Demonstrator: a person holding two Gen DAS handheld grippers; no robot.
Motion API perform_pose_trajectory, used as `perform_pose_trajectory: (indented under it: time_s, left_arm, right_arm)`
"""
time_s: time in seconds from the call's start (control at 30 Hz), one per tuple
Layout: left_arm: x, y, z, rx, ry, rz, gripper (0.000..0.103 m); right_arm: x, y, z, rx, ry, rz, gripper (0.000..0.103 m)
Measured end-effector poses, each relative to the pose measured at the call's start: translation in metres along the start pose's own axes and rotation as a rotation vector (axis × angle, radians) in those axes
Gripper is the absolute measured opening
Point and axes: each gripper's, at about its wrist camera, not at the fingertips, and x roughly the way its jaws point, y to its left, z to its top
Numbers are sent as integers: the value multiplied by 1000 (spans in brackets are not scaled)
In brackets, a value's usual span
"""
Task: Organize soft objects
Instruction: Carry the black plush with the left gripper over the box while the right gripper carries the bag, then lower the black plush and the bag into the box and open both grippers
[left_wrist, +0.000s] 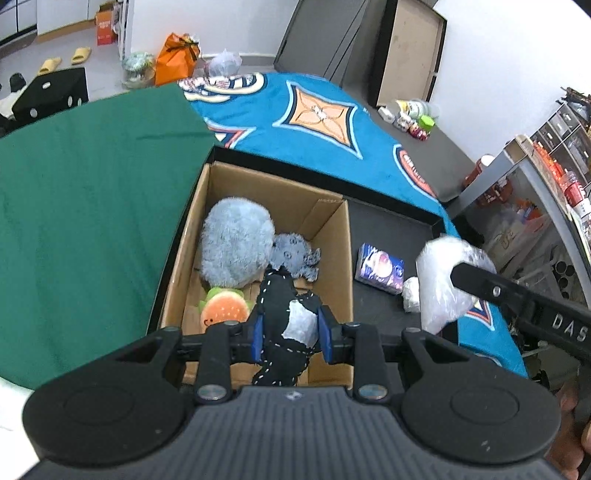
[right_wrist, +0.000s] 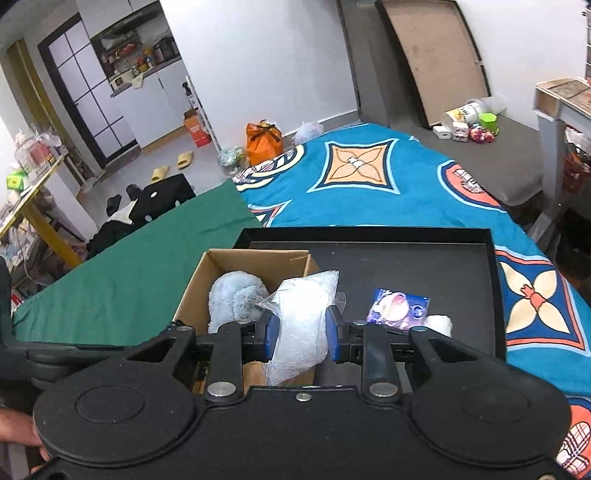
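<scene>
My left gripper is shut on a black stitched plush with a grey patch, held over the cardboard box. In the box lie a fluffy blue plush and a burger plush. My right gripper is shut on a clear plastic bag of white soft stuff, above the box's right edge; that bag also shows in the left wrist view. A tissue pack and a white roll lie on the black tray.
The tray sits on a bed with a blue patterned blanket and a green cloth. An orange bag, slippers and bottles stand on the floor. Shelves are at right.
</scene>
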Motion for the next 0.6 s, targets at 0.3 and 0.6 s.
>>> perform_pose_trajectory:
  time_s: [0.3, 0.6]
  left_arm:
    - [25, 13, 0, -20, 68, -19, 29]
    - [49, 23, 5, -95, 155, -91, 45]
  right_arm:
    - [21, 17, 4, -25, 39, 18, 27]
    - [38, 27, 9, -31, 72, 25, 27]
